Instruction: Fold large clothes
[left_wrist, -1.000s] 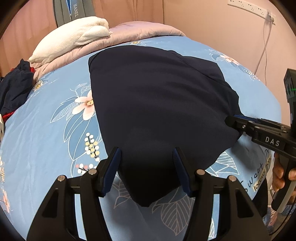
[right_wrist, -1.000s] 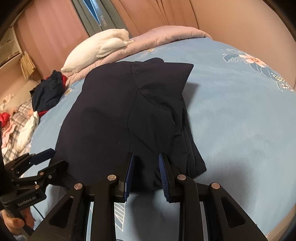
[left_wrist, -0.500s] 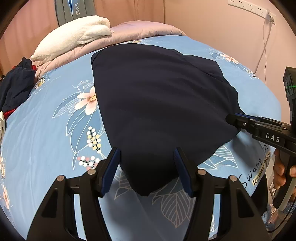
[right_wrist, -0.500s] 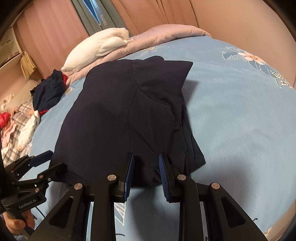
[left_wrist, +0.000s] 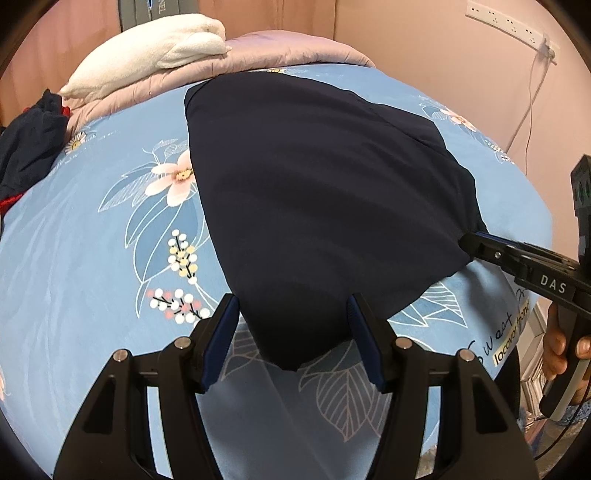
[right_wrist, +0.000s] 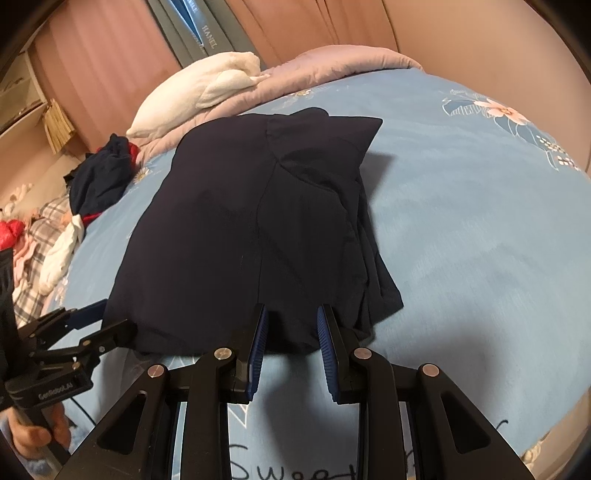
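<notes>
Across the middle of both frames, a dark navy garment lies on a blue floral bed sheet, partly folded, with layered edges stacked along its right side in the right wrist view. Since a second ago the cloth has barely shifted; both claws have only edged closer to its near hem. At the bottom of the left view, the left claw is open, its blue pads straddling the garment's near corner without pinching. The right claw also gapes, narrower, its pads at the hem. Neither grips yet, so the next fold looks ready to begin. White towels rest upper left.
</notes>
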